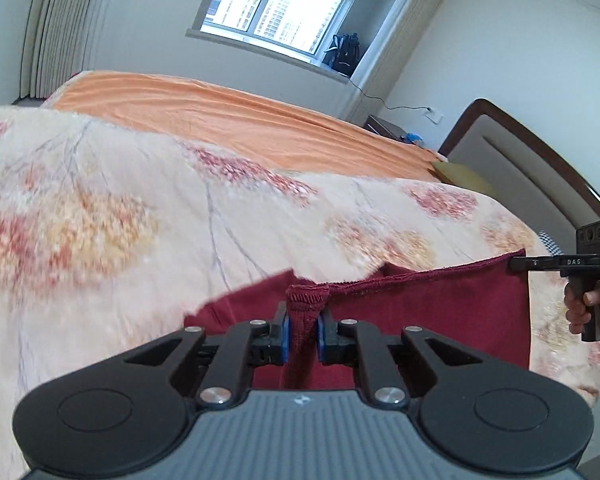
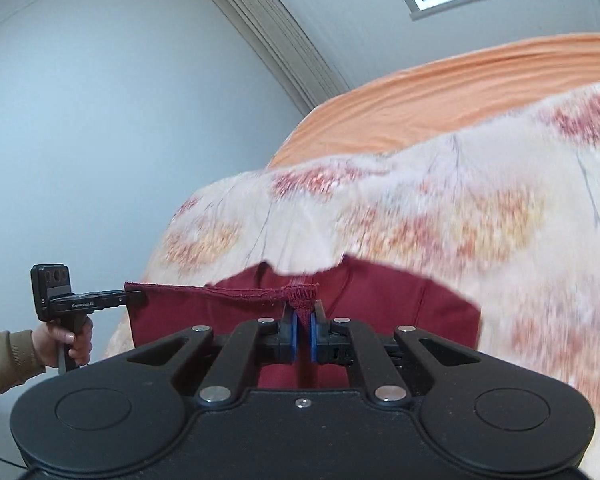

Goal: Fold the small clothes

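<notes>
Left gripper (image 1: 302,326) pinches bunched hem of maroon garment (image 1: 440,312); right gripper (image 2: 303,330) clamps opposite corner. Garment hangs taut over floral blanket (image 1: 140,208). Soft, light, limp knit; grip hem corners.

Both grippers: black linkage arms, silver pivot screws, blue finger pads (image 1: 285,334). Left gripper (image 2: 134,298) carries white lettering; olive sleeve (image 2: 8,360) with ribbed cuff.

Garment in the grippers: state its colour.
Dark red, plain. The garment shows best in the left wrist view.
</notes>
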`<state>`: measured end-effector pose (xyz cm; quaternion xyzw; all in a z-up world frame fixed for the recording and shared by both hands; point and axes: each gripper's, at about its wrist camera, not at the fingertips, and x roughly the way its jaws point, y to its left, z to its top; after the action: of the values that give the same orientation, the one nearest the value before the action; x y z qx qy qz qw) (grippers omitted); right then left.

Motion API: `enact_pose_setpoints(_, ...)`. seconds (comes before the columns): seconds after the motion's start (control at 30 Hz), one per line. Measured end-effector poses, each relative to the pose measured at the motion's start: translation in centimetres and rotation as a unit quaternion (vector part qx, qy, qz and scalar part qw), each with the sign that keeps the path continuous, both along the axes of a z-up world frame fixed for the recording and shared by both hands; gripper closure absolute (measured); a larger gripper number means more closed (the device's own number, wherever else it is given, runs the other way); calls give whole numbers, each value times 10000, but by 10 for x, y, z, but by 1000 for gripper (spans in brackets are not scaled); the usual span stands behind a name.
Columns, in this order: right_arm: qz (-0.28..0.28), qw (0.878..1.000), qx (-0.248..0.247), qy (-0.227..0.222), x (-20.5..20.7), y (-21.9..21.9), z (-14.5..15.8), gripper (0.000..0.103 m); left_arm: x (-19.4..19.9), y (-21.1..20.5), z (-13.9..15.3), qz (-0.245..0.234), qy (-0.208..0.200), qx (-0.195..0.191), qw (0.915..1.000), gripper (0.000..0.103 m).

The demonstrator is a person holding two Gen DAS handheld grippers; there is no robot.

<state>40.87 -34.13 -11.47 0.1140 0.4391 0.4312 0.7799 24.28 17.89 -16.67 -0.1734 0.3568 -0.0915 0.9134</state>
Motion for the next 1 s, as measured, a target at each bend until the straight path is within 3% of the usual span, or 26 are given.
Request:
enact_pose_setpoints(0.23, -323, 9986, -404, 62, 67, 29, -43, 97, 65, 8, -41, 154, 219, 208, 9994, 91)
enact_pose_setpoints(0.4, -459, 9934, -1036, 155, 80, 47, -85, 97, 84, -2, -75, 186, 583, 547, 9966, 91)
enact_pose_setpoints(0.53, -658, 9900, -1232, 194, 80, 48, -101, 94, 85, -4, -80, 260, 649, 725, 9949, 90)
enact_pose_setpoints(0.77, -1004, 9852, -1383, 159, 78, 44, -103, 69, 85, -2, -76, 410, 773, 916, 9919, 75)
enact_pose_setpoints(1.0, -1264, 9824, -1369, -101, 66, 41, -84, 69, 78, -4, -66, 441, 759, 924, 9918, 75)
